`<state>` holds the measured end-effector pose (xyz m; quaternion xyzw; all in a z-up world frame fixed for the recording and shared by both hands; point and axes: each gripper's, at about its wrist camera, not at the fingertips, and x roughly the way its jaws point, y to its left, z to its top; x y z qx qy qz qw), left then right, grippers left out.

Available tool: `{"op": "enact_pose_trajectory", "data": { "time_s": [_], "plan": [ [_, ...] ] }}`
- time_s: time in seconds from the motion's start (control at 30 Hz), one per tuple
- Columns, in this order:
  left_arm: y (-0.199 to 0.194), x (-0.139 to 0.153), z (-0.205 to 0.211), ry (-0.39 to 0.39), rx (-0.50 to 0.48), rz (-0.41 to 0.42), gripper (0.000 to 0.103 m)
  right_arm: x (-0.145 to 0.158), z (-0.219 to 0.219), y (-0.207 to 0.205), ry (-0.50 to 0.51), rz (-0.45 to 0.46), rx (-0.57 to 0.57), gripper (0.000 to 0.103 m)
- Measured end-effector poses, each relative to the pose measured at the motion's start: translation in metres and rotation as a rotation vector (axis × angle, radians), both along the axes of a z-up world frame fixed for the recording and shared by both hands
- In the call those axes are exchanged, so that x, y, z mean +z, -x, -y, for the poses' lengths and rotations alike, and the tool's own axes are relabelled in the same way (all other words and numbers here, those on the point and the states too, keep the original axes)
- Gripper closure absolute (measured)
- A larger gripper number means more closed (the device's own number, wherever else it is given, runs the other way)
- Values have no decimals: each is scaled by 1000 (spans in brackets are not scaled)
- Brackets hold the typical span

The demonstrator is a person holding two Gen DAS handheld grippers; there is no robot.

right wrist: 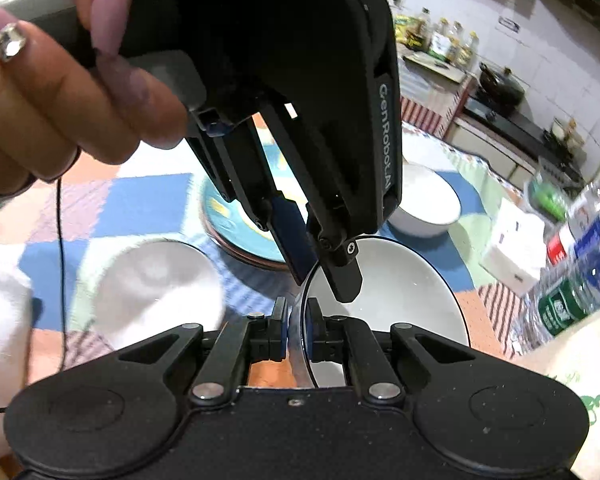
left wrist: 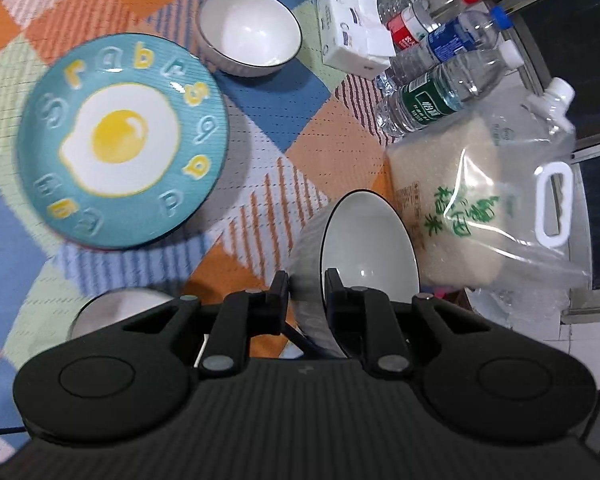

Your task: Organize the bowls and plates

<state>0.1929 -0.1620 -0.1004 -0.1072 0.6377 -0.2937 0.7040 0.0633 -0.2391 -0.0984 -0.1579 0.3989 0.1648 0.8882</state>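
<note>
I have both grippers pinching one bowl (left wrist: 366, 240) by its rim: left gripper (left wrist: 306, 286) and right gripper (right wrist: 298, 320), jaws nearly closed on the wall. It seems lifted, tilted beside the egg plate (left wrist: 120, 140). I'd release one grip before carrying it.

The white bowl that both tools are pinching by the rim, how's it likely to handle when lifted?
The white bowl looks glazed and glossy, so its rim may slip between the fingers of the left tool and right tool. It seems rigid ceramic, probably fairly heavy and breakable if dropped. Held at one edge and tilted, it could swing.
</note>
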Motion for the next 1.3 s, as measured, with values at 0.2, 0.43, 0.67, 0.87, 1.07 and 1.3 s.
{"op": "enact_pose_trajectory", "data": {
  "time_s": [0.2,0.43,0.67,0.87,1.07,1.3],
  "plan": [
    [17,19,-46,14,18,12,85,20,-33,18,2,44,76,93],
    [31,22,-90,12,65,21,84,24,-65,25,-23,50,132,93],
    [34,6,-116,-16,100,17,84,9,-83,21,-82,36,171,93],
    [32,-13,-130,-35,125,8,84,-6,-92,12,-125,13,162,93],
    [32,-32,-132,-56,112,20,84,-23,-101,8,-122,-11,167,93],
    [34,-49,-125,-118,64,77,84,-44,-106,2,-135,-48,148,93]
  ]
}}
